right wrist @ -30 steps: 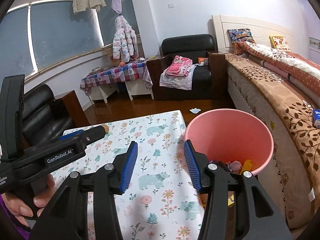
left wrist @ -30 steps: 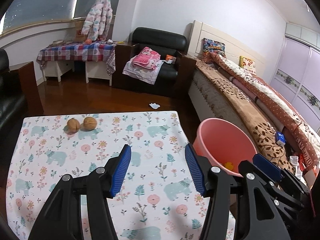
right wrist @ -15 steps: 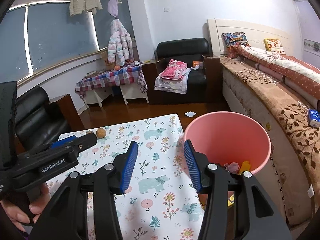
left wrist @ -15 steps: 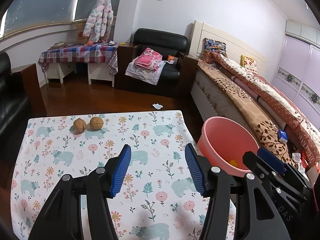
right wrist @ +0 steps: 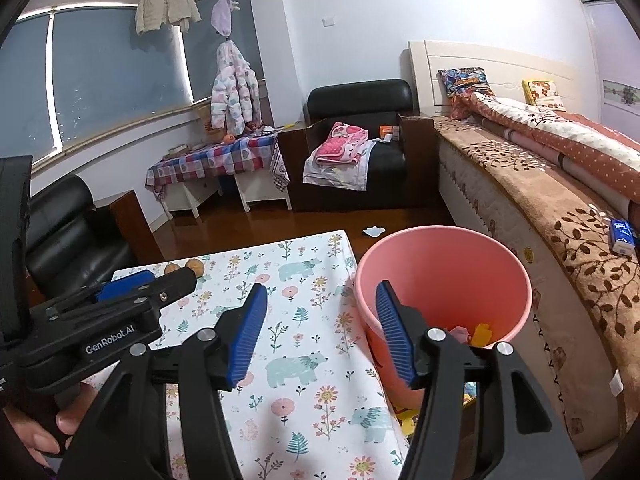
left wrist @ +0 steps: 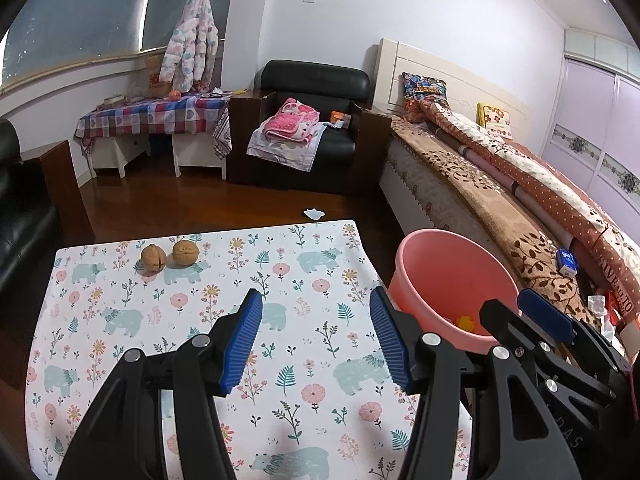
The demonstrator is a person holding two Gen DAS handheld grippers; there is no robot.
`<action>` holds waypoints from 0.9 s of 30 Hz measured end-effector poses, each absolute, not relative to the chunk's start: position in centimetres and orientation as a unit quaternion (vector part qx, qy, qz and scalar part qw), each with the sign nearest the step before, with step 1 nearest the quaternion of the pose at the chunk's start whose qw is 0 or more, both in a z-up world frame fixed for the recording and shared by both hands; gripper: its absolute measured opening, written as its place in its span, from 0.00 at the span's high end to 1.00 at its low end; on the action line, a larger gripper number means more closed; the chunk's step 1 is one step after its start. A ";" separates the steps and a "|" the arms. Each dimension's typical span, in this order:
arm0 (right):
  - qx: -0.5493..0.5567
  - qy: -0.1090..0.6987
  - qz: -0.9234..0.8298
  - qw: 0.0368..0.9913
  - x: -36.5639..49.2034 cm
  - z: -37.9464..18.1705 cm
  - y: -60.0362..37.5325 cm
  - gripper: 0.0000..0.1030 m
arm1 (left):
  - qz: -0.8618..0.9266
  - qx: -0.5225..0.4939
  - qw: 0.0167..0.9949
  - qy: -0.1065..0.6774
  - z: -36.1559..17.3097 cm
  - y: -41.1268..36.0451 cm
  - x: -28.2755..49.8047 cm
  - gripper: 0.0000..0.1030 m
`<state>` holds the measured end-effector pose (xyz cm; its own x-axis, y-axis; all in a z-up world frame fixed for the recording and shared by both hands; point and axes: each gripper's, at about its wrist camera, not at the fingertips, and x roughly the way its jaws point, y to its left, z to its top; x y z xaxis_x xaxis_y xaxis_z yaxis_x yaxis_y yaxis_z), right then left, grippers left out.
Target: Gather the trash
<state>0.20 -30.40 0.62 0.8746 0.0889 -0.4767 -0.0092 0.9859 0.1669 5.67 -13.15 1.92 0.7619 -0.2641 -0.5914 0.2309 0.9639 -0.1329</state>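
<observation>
Both tongs hang over the table, and both are spread wide with nothing between the blue pads. The left gripper [left wrist: 316, 336] hovers above the bear-and-flower tablecloth [left wrist: 200, 320], jaws released, bare cloth showing in the gap. Well ahead of it and off to its left sit two walnuts [left wrist: 170, 257], side by side and close together near the far edge of the cloth, untouched. In the right wrist view those walnuts [right wrist: 188, 267] peek out just past the tip of the left tool, partly hidden by it.

The right gripper [right wrist: 318, 332] is also released, jaws apart. Its left pad sits over the tablecloth [right wrist: 304, 360], while its right pad overlaps the near wall of the pink bucket [right wrist: 442, 276], which stands just beside the table's right edge. Down inside the bucket lie scraps of trash [right wrist: 474, 332], a yellow piece and a pinkish one showing behind the right finger; what they are exactly is too small to tell. From the left tool the same pink bucket [left wrist: 452, 280] lies ahead and to the right, a yellow scrap [left wrist: 464, 323] on its bottom, and the right tool crosses in front of its lower rim.

On the wooden floor beyond the table's far edge, straight ahead of the left tongs, lies a small white scrap of paper [left wrist: 313, 213]. To the right of both tools runs a bed [right wrist: 560, 184], and a blue packet [right wrist: 622, 236] rests on its brown blanket.
</observation>
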 end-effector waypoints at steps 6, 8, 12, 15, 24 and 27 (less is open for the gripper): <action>0.081 0.247 0.021 0.965 0.0 0.7 -30.4 0.44 | -0.134 -0.028 0.938 0.318 1.9 -13.2 5.6 0.46; 0.082 0.245 0.019 0.966 0.0 0.9 -30.4 0.44 | -0.134 -0.025 0.939 0.316 1.9 -13.3 5.5 0.46; 0.081 0.242 0.016 0.967 0.0 1.0 -30.5 0.44 | -0.136 -0.024 0.939 0.315 1.8 -13.3 5.4 0.46; 0.077 0.240 0.014 0.968 -0.1 1.0 -30.3 0.44 | -0.136 -0.023 0.939 0.314 1.8 -13.3 5.3 0.46; 0.077 0.235 0.008 0.969 -0.3 1.1 -30.3 0.44 | -0.135 -0.023 0.939 0.314 1.8 -13.3 5.3 0.46; 0.077 0.235 0.008 0.969 -0.3 1.1 -30.3 0.44 | -0.136 -0.023 0.939 0.314 1.8 -13.3 5.3 0.46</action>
<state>-0.30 -30.31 1.06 0.8894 0.0512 -0.4542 0.0210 0.9881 0.1525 5.29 -13.33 1.76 0.7656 -0.2694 -0.5842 0.2403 0.9621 -0.1287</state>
